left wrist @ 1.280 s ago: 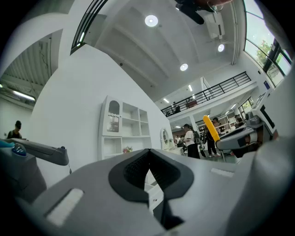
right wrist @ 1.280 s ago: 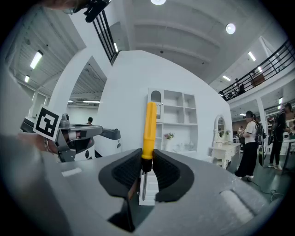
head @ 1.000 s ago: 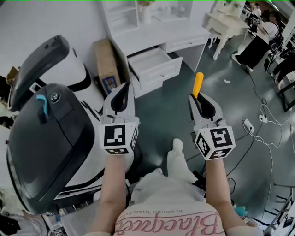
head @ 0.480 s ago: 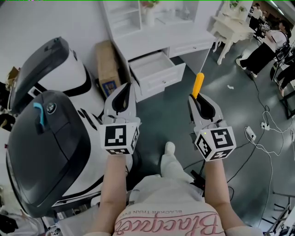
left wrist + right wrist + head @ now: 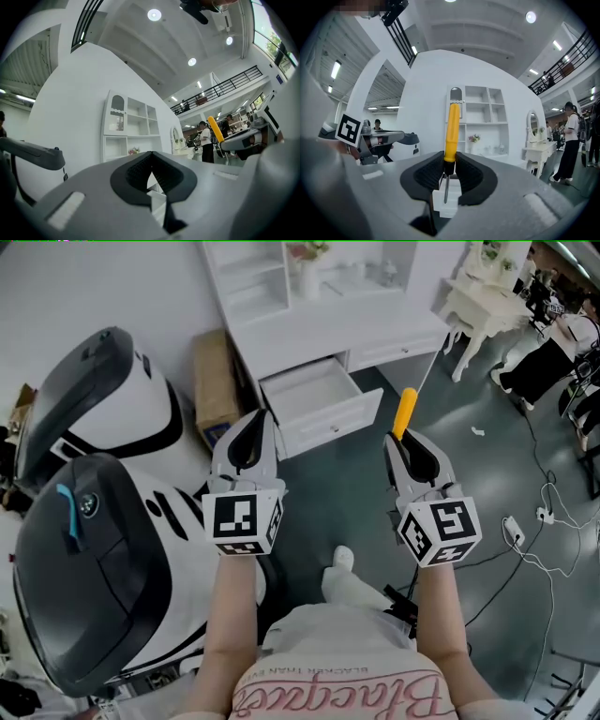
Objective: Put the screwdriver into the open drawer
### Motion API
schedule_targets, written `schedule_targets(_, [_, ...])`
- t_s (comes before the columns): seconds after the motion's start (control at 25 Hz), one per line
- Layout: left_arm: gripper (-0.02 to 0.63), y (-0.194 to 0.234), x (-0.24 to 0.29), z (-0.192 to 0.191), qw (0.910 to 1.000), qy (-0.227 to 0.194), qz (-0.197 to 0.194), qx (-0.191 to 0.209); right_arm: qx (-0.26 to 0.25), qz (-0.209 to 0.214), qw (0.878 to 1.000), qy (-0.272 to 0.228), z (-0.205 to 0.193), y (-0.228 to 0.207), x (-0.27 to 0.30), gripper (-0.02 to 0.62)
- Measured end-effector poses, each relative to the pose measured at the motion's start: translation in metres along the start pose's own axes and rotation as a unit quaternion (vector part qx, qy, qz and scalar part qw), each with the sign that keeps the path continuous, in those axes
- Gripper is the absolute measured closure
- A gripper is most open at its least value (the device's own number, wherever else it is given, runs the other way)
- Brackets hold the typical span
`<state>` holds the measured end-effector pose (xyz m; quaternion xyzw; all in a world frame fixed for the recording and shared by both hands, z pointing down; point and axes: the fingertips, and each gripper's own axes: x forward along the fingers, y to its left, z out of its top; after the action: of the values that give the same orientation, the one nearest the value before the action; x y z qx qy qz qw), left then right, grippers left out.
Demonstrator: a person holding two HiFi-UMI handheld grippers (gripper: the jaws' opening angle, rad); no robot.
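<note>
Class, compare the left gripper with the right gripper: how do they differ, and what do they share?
The left gripper has its jaws together on nothing; the right gripper clamps a yellow-handled screwdriver. The left gripper's marker cube bears a different pattern from the right gripper's. Both point side by side towards the open drawer.

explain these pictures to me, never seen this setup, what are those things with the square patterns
There is no robot arm: a person holds a hand-worked claw in each hand. The downward picture comes from a camera on their head; the other two come from cameras riding on each claw. The patterned cubes are part of the claws. The left claw is shut and empty. The right claw is shut on a yellow-handled screwdriver, handle pointing forward. Ahead stands a white desk with one drawer pulled open, where the screwdriver is meant to go.
</note>
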<state>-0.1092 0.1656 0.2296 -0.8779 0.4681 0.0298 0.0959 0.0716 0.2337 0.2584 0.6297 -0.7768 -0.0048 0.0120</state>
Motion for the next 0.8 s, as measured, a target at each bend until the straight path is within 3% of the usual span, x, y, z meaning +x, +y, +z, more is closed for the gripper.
schedule_targets(0.48, [0.594, 0.017, 0.091, -0.018, 0.9991, 0.019, 0.038, -0.003, 0.003, 0.035, 0.999, 0.018, -0.007, -0.065, 0.090, 0.516])
schedule_targets(0.8, [0.594, 0.018, 0.123, -0.032, 0.9982, 0.032, 0.051, -0.001, 0.004, 0.050, 0.999, 0.021, -0.010, -0.092, 0.125, 0.516])
